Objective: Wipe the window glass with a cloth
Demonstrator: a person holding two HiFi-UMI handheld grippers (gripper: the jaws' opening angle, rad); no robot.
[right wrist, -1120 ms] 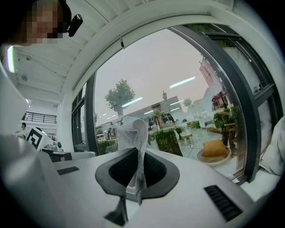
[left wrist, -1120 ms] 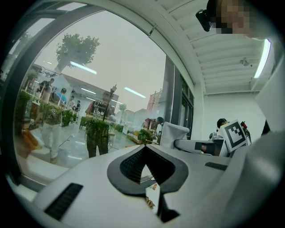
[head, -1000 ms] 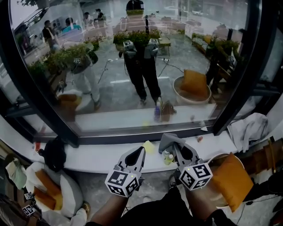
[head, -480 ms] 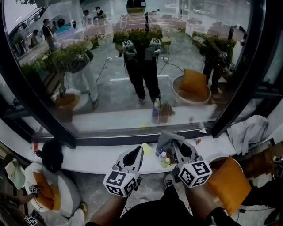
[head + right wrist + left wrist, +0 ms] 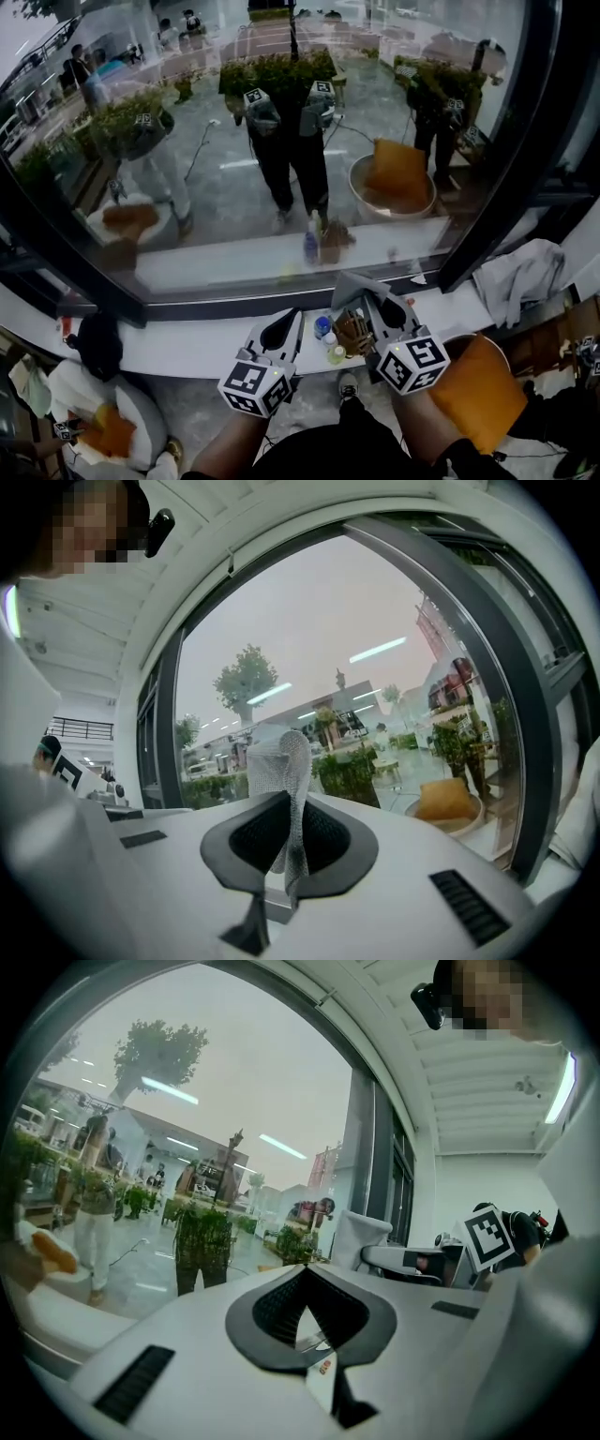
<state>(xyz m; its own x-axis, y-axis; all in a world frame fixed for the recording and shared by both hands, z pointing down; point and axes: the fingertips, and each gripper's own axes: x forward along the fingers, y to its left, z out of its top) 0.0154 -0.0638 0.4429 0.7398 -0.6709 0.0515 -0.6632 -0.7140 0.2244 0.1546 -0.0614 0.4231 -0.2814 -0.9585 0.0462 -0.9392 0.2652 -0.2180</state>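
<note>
Closest to me, the left gripper [image 5: 292, 323] is held low over the white window sill [image 5: 187, 342]. In the left gripper view its fingers [image 5: 281, 1302] are closed tip to tip with nothing between them; through the small gap behind the tips I see only a bit of the sill. Just to its right, the right gripper [image 5: 380, 309] sits a little farther forward. Its fingers [image 5: 323, 841] are clamped on a grey mesh cloth [image 5: 281, 771]. The cloth stands up out of the fingers in a folded bunch, and a short tail hangs down behind them. In the head view the cloth [image 5: 349, 286] is over the sill and short of the window glass [image 5: 234, 187]; I can't tell whether it touches the pane.

Between the two grippers, on the sill, stand a small bottle with a blue cap [image 5: 322, 326] and a yellowish bottle [image 5: 336, 354], with a brown object [image 5: 354, 330] beside them that I can't identify. Down to my right is an orange cushion [image 5: 478, 384]. Farther right, a pale cloth [image 5: 520, 272] lies bunched on the sill. At the far left of the sill is a black object [image 5: 97, 342].

Beyond the sill the window glass rises between black frame bars [image 5: 487, 169], mirroring both grippers and the legs of the person holding them.
</note>
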